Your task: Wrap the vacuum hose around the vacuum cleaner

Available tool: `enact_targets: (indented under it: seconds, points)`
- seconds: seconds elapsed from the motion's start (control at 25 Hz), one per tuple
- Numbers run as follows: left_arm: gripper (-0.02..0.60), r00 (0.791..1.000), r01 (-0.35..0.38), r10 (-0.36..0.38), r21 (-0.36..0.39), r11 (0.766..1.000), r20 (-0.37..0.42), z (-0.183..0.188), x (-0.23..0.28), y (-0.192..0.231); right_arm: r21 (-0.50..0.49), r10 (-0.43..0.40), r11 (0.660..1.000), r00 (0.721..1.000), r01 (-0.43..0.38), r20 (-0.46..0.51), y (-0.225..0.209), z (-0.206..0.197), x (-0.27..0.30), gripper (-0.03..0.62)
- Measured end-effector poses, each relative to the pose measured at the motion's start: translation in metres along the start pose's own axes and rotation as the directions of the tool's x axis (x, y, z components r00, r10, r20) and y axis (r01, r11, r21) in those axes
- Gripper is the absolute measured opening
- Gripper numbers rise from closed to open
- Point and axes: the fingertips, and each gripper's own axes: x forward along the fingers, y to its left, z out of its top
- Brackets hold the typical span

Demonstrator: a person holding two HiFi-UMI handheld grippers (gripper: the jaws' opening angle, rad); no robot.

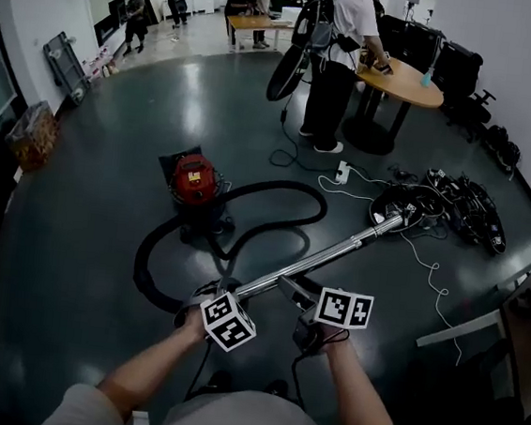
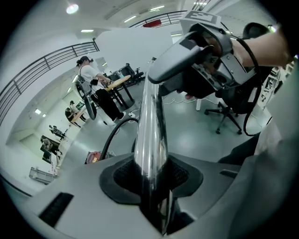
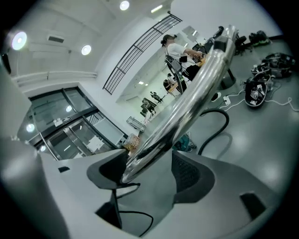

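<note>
Left gripper (image 2: 152, 175) clamps near end of metal tube (image 1: 322, 255). Right gripper (image 3: 154, 172) spread wide, tube loose between jaws. Hose (image 1: 276, 199) sprawls unwound beside red vacuum cleaner (image 1: 194, 179), far left. Wrapping apparently just starting; likely next: regrip, carry tube toward cleaner.

The vacuum cleaner (image 1: 196, 183) stood on the floor (image 1: 84, 235) ahead and to the left, its hose (image 1: 278, 185) looping to its right and in front of it. The metal tube (image 1: 337, 252) ran from the near middle out to the right, up to the floor head (image 1: 402, 210). The left gripper (image 2: 152, 176) sat near its close end, and the right gripper (image 3: 148, 170) further along. Behind, a person (image 1: 339, 54) stood at a round table (image 1: 416, 86).
</note>
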Motion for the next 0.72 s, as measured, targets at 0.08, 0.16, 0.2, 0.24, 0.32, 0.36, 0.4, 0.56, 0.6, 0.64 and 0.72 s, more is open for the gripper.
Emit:
enact_targets:
  seconds: [0.08,0.16,0.2,0.24,0.32,0.36,0.4,0.56,0.6,0.64,0.72]
  points:
    - [0.137,0.999,-0.040,0.039,-0.026,0.999,-0.014,-0.004,-0.003,0.005,0.042,0.026,0.999,1.000,-0.026,-0.003,0.002,0.005,0.014,0.284]
    - [0.137,0.997,-0.080,0.079,-0.048,0.996,-0.026,-0.006,-0.007,0.009,0.057,0.047,0.997,0.999,-0.046,-0.013,0.007,0.009,0.027,0.284]
    - [0.137,0.995,-0.098,0.096,-0.061,0.993,-0.033,-0.007,-0.008,0.010,0.059,0.046,0.997,0.999,-0.045,-0.019,0.008,0.009,0.034,0.284]
    - [0.137,0.993,-0.112,0.109,-0.078,0.991,-0.039,-0.009,-0.009,0.010,0.060,0.041,0.997,0.999,-0.040,-0.025,0.009,0.009,0.039,0.284]
    - [0.137,0.991,-0.131,0.126,-0.118,0.984,-0.049,-0.011,-0.010,0.009,0.061,0.043,0.997,0.999,-0.041,-0.030,0.010,0.010,0.048,0.282]
    - [0.137,0.990,-0.138,0.132,-0.137,0.981,-0.053,-0.011,-0.009,0.008,0.065,0.049,0.997,0.998,-0.047,-0.029,0.010,0.010,0.052,0.282]
    - [0.137,0.989,-0.145,0.137,-0.153,0.978,-0.056,-0.011,-0.009,0.006,0.076,0.054,0.996,0.998,-0.051,-0.027,0.010,0.011,0.056,0.282]
    - [0.137,0.987,-0.157,0.147,-0.191,0.969,-0.065,-0.005,-0.004,-0.006,0.123,0.073,0.990,0.997,-0.070,-0.021,0.006,0.008,0.061,0.281]
    - [0.138,0.987,-0.157,0.147,-0.196,0.968,-0.066,-0.004,-0.003,-0.009,0.122,0.077,0.990,0.997,-0.073,-0.029,0.005,0.007,0.060,0.281]
    - [0.138,0.987,-0.159,0.148,-0.200,0.967,-0.070,-0.002,-0.004,-0.012,0.122,0.079,0.990,0.996,-0.074,-0.037,0.004,0.006,0.059,0.281]
    - [0.138,0.985,-0.168,0.155,-0.207,0.964,-0.080,0.000,-0.004,-0.015,0.121,0.072,0.990,0.996,-0.066,-0.048,0.002,0.006,0.059,0.281]
